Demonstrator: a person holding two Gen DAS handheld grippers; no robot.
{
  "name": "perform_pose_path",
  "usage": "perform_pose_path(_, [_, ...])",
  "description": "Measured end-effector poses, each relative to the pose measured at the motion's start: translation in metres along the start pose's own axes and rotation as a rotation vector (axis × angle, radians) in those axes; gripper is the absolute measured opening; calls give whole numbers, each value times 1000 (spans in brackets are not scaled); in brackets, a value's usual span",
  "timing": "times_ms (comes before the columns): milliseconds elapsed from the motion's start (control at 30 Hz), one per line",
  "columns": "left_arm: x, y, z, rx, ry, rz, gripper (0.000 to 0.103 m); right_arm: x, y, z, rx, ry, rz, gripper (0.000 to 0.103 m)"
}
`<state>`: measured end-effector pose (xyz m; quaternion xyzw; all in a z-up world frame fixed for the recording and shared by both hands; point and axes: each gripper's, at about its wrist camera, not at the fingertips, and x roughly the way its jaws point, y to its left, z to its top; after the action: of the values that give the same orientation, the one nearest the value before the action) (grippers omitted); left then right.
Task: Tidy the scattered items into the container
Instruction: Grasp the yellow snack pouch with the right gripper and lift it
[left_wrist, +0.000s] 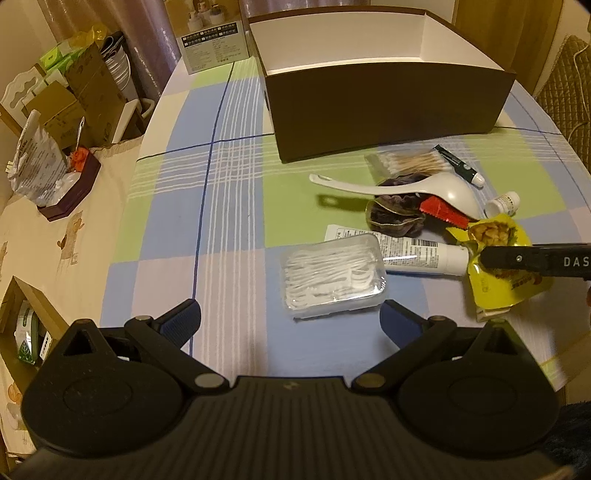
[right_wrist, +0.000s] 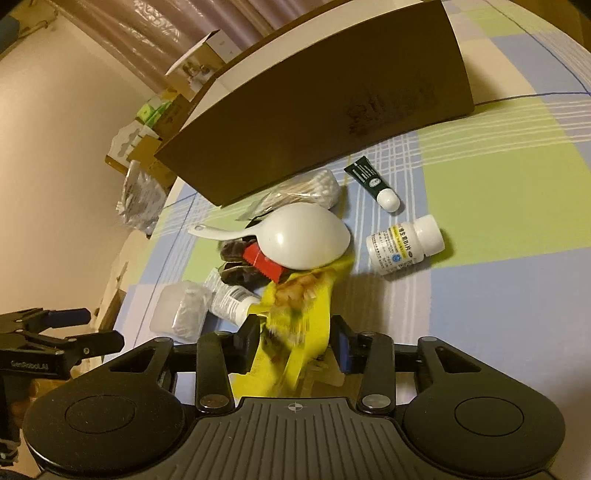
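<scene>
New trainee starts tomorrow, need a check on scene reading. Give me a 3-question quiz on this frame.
1. True or false: the white spoon is already inside the brown box.
2. Which item sits between the fingers of the right tool? A) pill bottle B) yellow pouch C) green tube
3. Short answer: what lies just ahead of the open left tool?

Key:
1. False. The white spoon rests on the pile outside the brown box.
2. B
3. The clear floss-pick box, not touched by the left tool.
</scene>
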<state>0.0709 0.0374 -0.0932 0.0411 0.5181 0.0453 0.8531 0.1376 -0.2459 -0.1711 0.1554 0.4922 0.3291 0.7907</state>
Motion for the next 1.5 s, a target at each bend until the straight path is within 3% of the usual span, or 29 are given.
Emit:
perform_pose_path(333, [1, -13, 3, 67, -34, -5, 102, -32, -19, 3, 79, -10, 32, 38])
perform_pose_path(600, [7, -34, 1, 201, -77, 2, 102, -52, -47, 7, 271, -91, 185, 38])
perform_pose_path(767, [7, -48, 2, 201, -76, -6, 102, -46, -58, 5, 198, -24, 80, 38])
perform_pose_path(833, [5, -53, 0, 198, -77, -7, 102, -47, -60, 4, 158, -3, 40, 52])
perform_pose_path(867, [5, -56, -1, 195, -77, -5, 102, -48, -63, 3, 158, -6, 34, 68])
perform_pose_path(900, [4, -58, -1, 192, -75, -3, 102, -50, -66, 4, 162, -14, 35, 72])
perform_pose_path(1000, [3, -62, -4, 176, -67, 8, 102, -52, -72, 8, 155, -17, 47, 72])
perform_pose_path(1033, [2, -63, -5, 170, -66, 13, 102, -51, -74, 9, 150, -7, 47, 70])
perform_pose_path(1100, [1, -66, -6, 159, -67, 21, 102, -47, -78, 10, 144, 27, 90, 40])
perform_pose_path(1267, [-2, -74, -8, 137, -69, 35, 102, -48, -82, 8, 167, 40, 124, 38])
perform_pose_path(1300, [-2, -75, -9, 134, -68, 37, 102, -50, -82, 8, 161, 35, 134, 26])
perform_pose_path(1333, [-2, -76, -10, 132, -68, 39, 102, -53, -82, 8, 159, 28, 153, 27])
perform_pose_path(1467, [-2, -80, -12, 131, -61, 43, 102, -61, -78, 11, 101, 22, 100, 26])
perform_pose_path(1500, [-2, -80, -11, 133, -60, 43, 102, -64, -77, 11, 94, 5, 99, 21])
